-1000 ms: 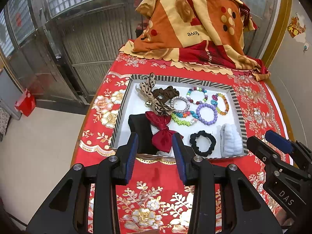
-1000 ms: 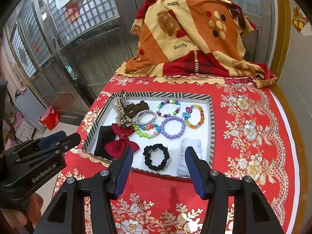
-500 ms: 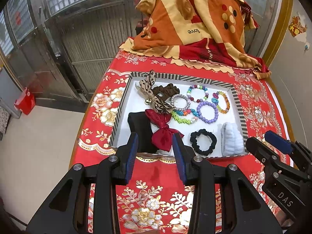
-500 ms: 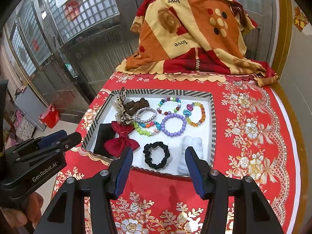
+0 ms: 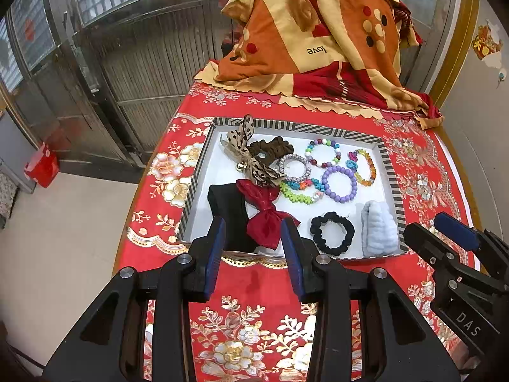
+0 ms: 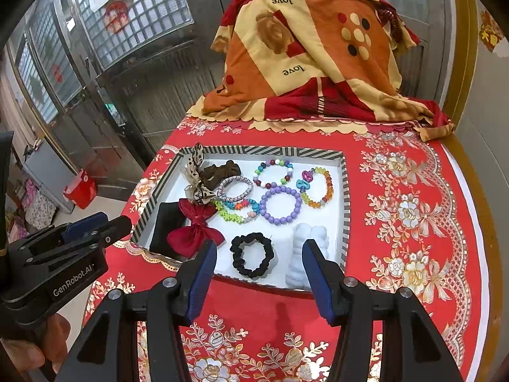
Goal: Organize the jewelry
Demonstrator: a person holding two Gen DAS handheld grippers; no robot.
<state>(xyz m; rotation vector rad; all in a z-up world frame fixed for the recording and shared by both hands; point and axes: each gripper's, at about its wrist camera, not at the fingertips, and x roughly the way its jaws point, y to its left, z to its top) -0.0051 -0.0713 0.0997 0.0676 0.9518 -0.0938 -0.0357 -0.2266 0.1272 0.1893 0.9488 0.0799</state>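
Red brocade cloth over bench (image 5: 254,293); striped-rim tray (image 5: 386,162) on it, holding every item seen. Inside: bead bracelets, incl. purple one (image 5: 338,184), bunched mid/far side, some touching or overlapping; leopard bow (image 5: 245,146) lying across brown scrunchie (image 5: 273,149); red bow (image 5: 265,215) overlapping black pad (image 5: 227,210); black scrunchie (image 5: 331,231) and white knit piece (image 5: 380,230) apart at near edge. No jewelry noted on cloth outside tray. Progress: all contained, not sorted by kind; fits either a gathered tray awaiting sorting or a finished gather — cannot settle. Left hand-held gripper (image 5: 253,245) and right hand-held gripper (image 6: 259,270): jaws apart, nothing held, short of tray's near rim. L view only: wall sticker at right. R view only: fingers (image 6: 47,334) under left unit, paper notice on glass-block window.
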